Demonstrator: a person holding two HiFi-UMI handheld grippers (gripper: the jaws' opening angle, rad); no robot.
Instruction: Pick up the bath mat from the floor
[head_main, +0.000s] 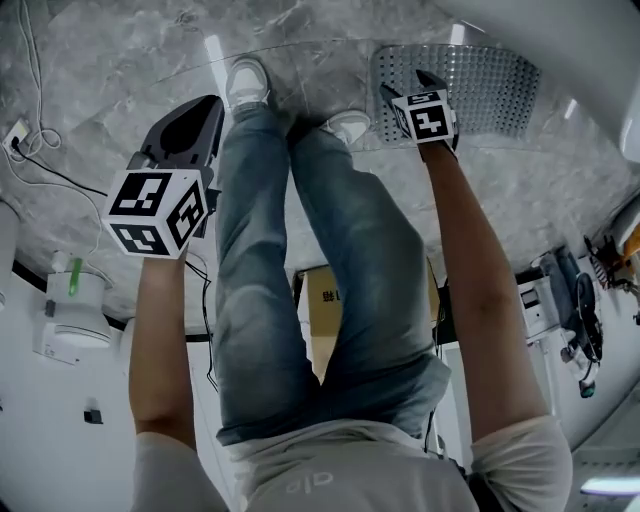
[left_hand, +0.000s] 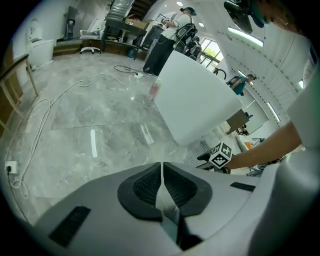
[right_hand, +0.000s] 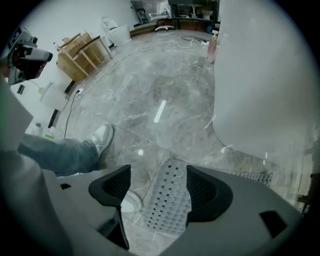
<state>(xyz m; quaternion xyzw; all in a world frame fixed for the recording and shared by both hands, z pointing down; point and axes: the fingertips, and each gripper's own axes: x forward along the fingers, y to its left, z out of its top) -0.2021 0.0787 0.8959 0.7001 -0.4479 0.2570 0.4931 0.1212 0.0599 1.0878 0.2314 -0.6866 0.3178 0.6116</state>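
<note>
The bath mat is grey, perforated plastic and lies flat on the marble floor just beyond the person's right shoe. My right gripper hangs over the mat's near-left edge and points down. In the right gripper view its jaws stand wide open. The bath mat shows between them, well below. My left gripper hovers over bare floor beside the left shoe. In the left gripper view its pads meet, shut on nothing. A corner of the mat shows past the right gripper's marker cube.
A large white tub stands right behind the mat. Cables trail over the floor at the left, with a plug. A wooden shelf lines the far wall. A cardboard box sits behind the legs. A person stands far off.
</note>
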